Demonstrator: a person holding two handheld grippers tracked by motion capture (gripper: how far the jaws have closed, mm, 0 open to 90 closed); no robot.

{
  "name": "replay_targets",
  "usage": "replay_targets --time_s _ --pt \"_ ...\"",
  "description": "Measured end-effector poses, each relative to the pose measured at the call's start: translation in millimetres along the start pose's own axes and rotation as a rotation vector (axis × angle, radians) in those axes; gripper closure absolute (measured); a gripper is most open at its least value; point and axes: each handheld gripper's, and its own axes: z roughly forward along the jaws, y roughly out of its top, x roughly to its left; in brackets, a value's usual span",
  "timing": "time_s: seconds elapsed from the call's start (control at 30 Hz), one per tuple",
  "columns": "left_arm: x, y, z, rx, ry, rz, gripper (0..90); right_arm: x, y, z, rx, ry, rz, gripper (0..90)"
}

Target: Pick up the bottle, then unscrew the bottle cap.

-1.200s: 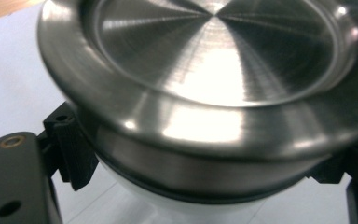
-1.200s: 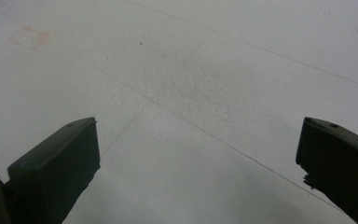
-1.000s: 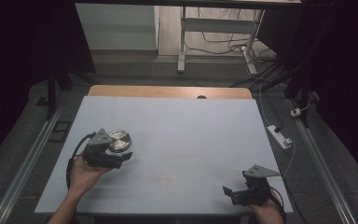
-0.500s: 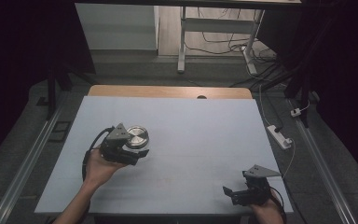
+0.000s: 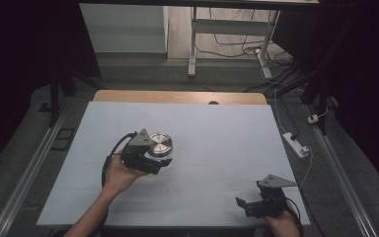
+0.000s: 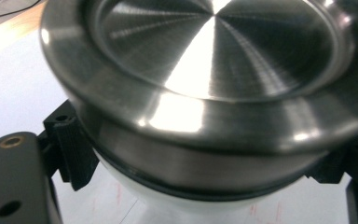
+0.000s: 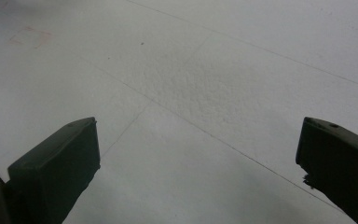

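Left gripper (image 5: 162, 160): clamped on the steel-lidded container (image 5: 160, 144), held at the bench's (image 5: 227, 128) left-middle.
Right gripper (image 5: 246, 205): jaws spread, empty, near the front edge.
Advice: keep your container level; squeeze its body below the lid.

Silver brushed-steel lid (image 6: 214, 60) w/ black rim seal, white body below; black grippers; pale blue-grey table (image 5: 217, 128), tan wood far edge.
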Motion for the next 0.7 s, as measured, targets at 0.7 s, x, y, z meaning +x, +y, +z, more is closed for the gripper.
replay_targets --time_s 0.7 --pt "-12.8 8.8 20.2 0.017 -0.037 0.029 15.1 2.8 0.6 -1.2 -0.011 -0.001 -0.03 0.0"
